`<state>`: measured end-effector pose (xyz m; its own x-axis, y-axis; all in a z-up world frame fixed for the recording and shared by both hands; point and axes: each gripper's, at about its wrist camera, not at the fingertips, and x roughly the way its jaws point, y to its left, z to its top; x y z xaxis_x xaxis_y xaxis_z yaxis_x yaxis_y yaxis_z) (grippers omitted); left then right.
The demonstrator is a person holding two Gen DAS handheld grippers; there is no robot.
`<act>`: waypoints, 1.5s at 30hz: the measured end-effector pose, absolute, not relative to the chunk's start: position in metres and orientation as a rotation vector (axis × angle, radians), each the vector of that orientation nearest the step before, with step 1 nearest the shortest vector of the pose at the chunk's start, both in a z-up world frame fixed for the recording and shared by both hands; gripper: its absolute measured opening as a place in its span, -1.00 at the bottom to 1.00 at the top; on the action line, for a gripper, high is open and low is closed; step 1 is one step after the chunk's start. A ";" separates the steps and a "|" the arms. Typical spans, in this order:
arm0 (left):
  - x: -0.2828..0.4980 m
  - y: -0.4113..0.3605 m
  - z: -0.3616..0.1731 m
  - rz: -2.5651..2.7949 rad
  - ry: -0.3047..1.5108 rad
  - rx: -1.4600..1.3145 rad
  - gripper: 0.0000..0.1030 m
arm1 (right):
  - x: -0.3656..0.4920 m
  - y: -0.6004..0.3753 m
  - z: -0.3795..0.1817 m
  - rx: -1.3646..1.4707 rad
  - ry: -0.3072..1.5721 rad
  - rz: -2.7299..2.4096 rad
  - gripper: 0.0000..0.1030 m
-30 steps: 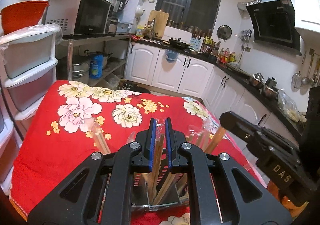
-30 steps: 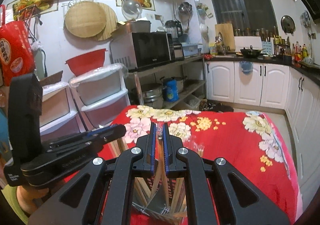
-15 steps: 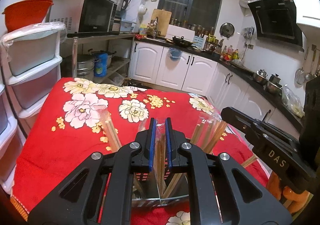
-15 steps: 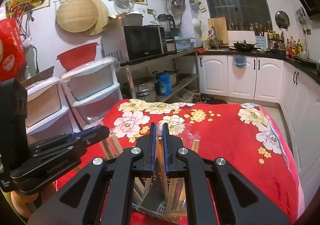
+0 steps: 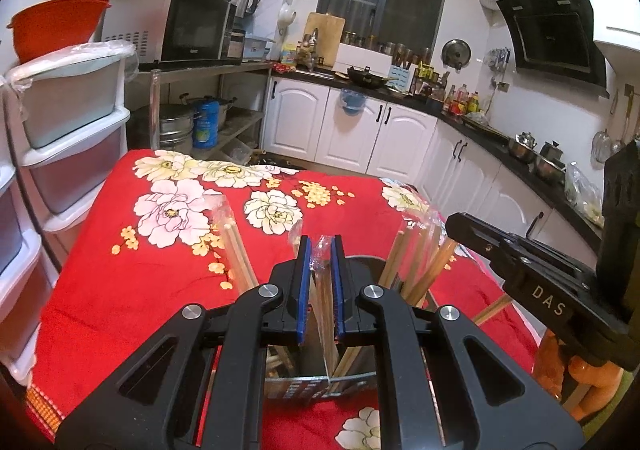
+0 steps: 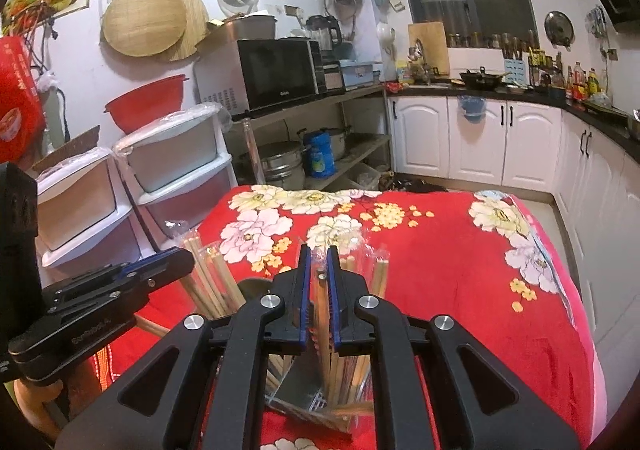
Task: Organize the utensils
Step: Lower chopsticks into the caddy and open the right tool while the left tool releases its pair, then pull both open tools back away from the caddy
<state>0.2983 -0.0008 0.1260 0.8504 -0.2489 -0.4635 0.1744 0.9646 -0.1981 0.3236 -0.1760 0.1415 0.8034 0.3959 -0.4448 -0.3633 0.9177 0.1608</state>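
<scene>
A metal utensil holder stands on the red floral tablecloth, filled with several wrapped pairs of wooden chopsticks. My left gripper is shut on a plastic-wrapped chopstick pair that stands in the holder. My right gripper is shut on another wrapped chopstick pair over the same holder. The right gripper shows at the right of the left wrist view; the left gripper shows at the left of the right wrist view.
White plastic drawers stand to the table's left. A shelf with a microwave and pots is behind. White cabinets and a dark counter run along the back and right.
Both grippers have risen a little above the holder, each still holding its chopstick pair; the table and holder sit lower and farther in both views.
</scene>
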 end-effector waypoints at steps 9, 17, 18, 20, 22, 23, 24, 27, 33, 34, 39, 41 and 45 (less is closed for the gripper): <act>0.292 -0.002 0.128 -0.239 0.513 -0.137 -0.88 | 0.307 -0.184 0.145 0.053 0.502 0.375 -0.42; 0.275 -0.002 0.133 -0.255 0.510 -0.144 -0.55 | 0.285 -0.190 0.151 0.035 0.488 0.366 -0.23; 0.272 -0.001 0.134 -0.256 0.509 -0.144 -0.49 | 0.282 -0.191 0.151 0.033 0.486 0.367 -0.18; 0.265 0.000 0.135 -0.256 0.506 -0.144 -0.40 | 0.275 -0.191 0.151 0.027 0.481 0.369 -0.11; 0.259 0.001 0.136 -0.254 0.502 -0.143 -0.31 | 0.267 -0.192 0.151 0.014 0.474 0.368 -0.07; 0.254 0.002 0.136 -0.251 0.501 -0.142 -0.24 | 0.264 -0.191 0.151 0.010 0.471 0.367 -0.04; 0.251 0.003 0.135 -0.252 0.502 -0.144 -0.19 | 0.260 -0.191 0.151 0.006 0.466 0.367 0.01; 0.240 0.006 0.132 -0.247 0.498 -0.142 -0.03 | 0.247 -0.192 0.152 -0.005 0.450 0.366 0.12; 0.215 0.011 0.124 -0.228 0.493 -0.132 0.28 | 0.218 -0.193 0.149 -0.029 0.414 0.359 0.48; 0.213 0.011 0.123 -0.227 0.492 -0.130 0.33 | 0.213 -0.193 0.147 -0.033 0.409 0.356 0.52; 0.194 0.013 0.109 -0.219 0.504 -0.120 0.68 | 0.193 -0.193 0.136 -0.051 0.396 0.343 0.73; 0.190 0.015 0.104 -0.215 0.509 -0.121 0.77 | 0.187 -0.195 0.130 -0.048 0.400 0.344 0.78; 0.180 0.015 0.090 -0.208 0.528 -0.123 0.77 | 0.176 -0.197 0.115 -0.036 0.418 0.343 0.82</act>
